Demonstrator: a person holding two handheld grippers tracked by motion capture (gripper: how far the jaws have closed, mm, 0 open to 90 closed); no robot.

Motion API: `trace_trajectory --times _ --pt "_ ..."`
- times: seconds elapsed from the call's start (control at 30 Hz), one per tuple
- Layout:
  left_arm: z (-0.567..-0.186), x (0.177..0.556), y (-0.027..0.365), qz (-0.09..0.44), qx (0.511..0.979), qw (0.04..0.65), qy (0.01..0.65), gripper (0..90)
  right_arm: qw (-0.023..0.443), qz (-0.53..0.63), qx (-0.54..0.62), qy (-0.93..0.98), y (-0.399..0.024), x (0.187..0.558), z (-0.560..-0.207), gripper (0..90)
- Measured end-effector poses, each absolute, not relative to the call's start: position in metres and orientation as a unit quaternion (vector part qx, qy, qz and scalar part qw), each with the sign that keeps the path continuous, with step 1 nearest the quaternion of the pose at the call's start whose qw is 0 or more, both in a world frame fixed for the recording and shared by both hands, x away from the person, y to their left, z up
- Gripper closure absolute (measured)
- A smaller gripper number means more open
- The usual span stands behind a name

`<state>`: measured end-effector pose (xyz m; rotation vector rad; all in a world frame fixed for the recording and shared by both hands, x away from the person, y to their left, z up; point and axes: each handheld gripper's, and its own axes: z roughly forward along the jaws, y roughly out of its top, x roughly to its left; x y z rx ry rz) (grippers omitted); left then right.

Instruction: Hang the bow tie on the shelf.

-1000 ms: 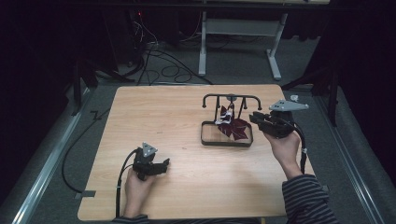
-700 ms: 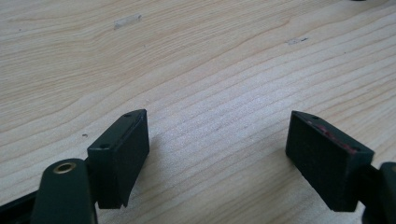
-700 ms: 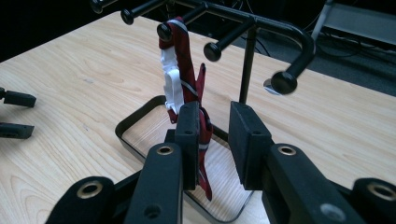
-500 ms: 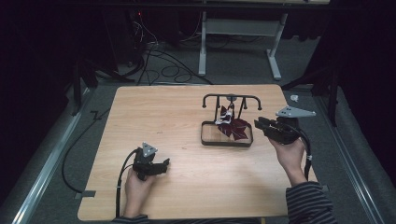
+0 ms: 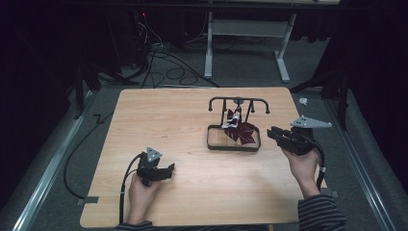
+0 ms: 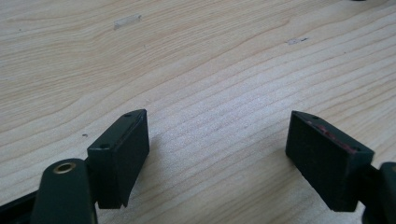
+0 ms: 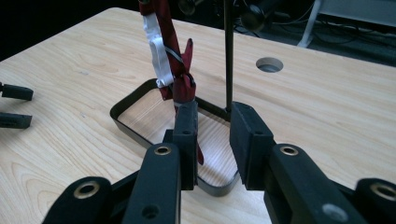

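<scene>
Backing away to the table's right edge, the right gripper point(image 5: 275, 133) has left the dark red cloth point(image 5: 242, 132) draped from the black rack point(image 5: 238, 101) into its tray point(image 5: 233, 147); a second ago its jaws reached over the tray rim. They stand a little apart, holding nothing, so the hanging looks finished. Resting near the front edge, the left gripper point(image 6: 219, 156) is spread wide over bare wooden table point(image 5: 163, 120)

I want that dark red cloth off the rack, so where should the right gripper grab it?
Grip the cloth at its bunched knot, below the white tag, coming from the rack's right side, where the right gripper already faces it. The bundle hangs narrow there, likely fitting between the jaws.
</scene>
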<state>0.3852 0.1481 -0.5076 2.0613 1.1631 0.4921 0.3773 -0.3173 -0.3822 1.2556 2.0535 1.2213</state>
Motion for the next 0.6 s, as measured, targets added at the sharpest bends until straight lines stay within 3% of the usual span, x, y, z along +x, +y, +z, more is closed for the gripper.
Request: trace_trajectory --times 0.6 --pt "-0.508 0.385 0.148 0.19 0.797 0.354 0.45 21.9 0.199 0.44 0.472 0.737 -0.325 0.368 -0.411 73.7"
